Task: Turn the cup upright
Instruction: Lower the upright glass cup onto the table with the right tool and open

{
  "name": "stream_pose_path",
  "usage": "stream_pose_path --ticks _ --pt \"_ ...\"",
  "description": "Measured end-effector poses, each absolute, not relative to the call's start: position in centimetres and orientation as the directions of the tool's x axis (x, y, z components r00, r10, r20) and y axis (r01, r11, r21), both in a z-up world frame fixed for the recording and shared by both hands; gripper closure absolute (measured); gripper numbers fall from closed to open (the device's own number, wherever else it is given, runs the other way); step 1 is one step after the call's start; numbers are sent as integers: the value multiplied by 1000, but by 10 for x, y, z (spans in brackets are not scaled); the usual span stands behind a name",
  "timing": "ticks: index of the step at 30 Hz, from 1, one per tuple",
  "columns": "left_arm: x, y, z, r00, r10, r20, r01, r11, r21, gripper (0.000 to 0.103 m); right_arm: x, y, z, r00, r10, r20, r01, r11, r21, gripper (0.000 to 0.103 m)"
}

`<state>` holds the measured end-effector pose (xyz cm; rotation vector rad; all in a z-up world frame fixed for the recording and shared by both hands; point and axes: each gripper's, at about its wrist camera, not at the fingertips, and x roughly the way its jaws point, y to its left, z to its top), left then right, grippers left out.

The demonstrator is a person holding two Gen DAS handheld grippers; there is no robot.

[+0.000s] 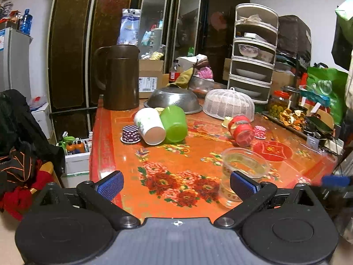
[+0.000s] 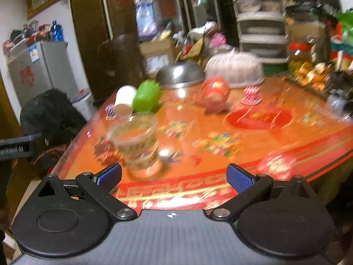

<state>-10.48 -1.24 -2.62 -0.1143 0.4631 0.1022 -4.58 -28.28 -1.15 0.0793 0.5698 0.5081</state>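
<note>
text: none legible | labels on boxes, fridge too blurred

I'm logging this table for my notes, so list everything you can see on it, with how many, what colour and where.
Glass cup: 1, clear, upright, near edge.
Green cup: 1, on its side, touching the white one.
White cup: 1, on its side.
Red jar: 1, lying down, centre-right.
Jug: 1, brown, far left corner.
Metal bowl: 1, silver, upside down.
Mesh food cover: 1, white, beside bowl.
Table: 1, orange floral top.
Left gripper: open, empty.
Right gripper: open, empty.
</note>
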Motion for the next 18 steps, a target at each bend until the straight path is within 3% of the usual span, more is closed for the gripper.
stream_pose_path --ticks 7,13,18 --pt "-115 -25 -12 874 12 -487 -68 993 -98 0 -67 -292 28 767 514 -384 -471 857 208 1" --pt "-136 -29 11 896 -28 -444 -24 993 -112 0 -78 -285 36 798 517 -310 -486 856 178 1" --pt "-115 -24 -2 860 -28 -510 -46 990 -132 0 -53 -268 10 718 561 -411 -535 823 190 1"
